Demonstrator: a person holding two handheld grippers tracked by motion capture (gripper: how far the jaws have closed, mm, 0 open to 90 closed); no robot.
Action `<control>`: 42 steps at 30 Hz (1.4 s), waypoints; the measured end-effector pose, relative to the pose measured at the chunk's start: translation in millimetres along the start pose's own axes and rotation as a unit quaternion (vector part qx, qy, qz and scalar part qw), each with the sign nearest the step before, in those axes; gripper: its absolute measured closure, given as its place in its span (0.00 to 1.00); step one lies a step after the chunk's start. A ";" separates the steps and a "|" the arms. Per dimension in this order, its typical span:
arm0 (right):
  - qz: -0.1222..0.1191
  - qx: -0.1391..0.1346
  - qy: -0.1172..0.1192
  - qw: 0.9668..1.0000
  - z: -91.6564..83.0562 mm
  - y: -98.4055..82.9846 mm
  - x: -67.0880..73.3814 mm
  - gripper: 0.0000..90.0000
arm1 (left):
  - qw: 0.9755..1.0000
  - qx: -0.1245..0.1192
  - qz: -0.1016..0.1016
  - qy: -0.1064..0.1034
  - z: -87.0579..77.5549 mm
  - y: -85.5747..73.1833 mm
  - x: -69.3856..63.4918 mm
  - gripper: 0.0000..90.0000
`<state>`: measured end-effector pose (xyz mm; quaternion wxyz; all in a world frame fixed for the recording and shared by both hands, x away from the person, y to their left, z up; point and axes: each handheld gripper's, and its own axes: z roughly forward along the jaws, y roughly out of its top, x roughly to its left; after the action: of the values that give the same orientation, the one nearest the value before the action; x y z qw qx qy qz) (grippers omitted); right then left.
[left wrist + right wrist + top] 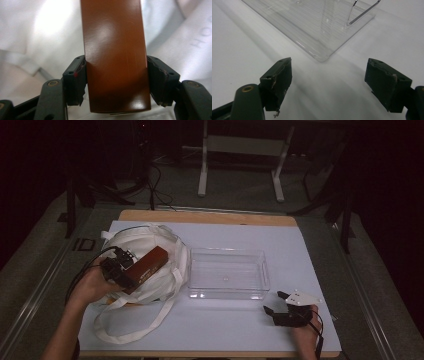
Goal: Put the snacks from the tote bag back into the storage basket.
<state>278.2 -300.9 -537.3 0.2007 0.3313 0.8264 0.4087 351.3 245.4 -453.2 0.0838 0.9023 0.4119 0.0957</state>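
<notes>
A long brown box [149, 263] juts out of a white cloth bag [142, 245] at the table's left. My left gripper [120, 275] is shut on its near end. In the left gripper view the brown box [115, 55] sits between both pads [76, 77], which press its two sides, with the white bag [37, 32] behind it. A clear plastic tray [227, 272] stands empty in the middle of the table. My right gripper [276, 302] rests open near the front right, and its view shows the tray's near corner [319, 53] ahead of the spread jaws.
A white sheet [225, 320] covers the wooden table [210, 216]. The bag's long straps [135, 325] loop toward the front edge. A white frame's legs [202, 175] stand on the floor beyond the table.
</notes>
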 end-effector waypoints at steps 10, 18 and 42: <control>-0.002 0.002 0.000 1.000 0.5 0.2 0.3 0.24 | 0.999 0.046 -0.007 -0.017 6.7 2.0 10.6 0.41; -0.003 0.003 -0.001 1.000 0.6 0.2 0.6 0.24 | 0.996 0.077 -0.016 -0.036 18.6 -0.4 13.9 0.41; -0.003 0.004 -0.001 1.000 0.9 0.3 0.9 0.24 | 0.993 0.110 -0.008 -0.050 37.5 6.4 13.4 0.46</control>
<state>278.2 -299.7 -537.6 0.2014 0.3299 0.8290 0.4042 373.7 248.7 -486.6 0.0054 0.9065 0.4221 0.0039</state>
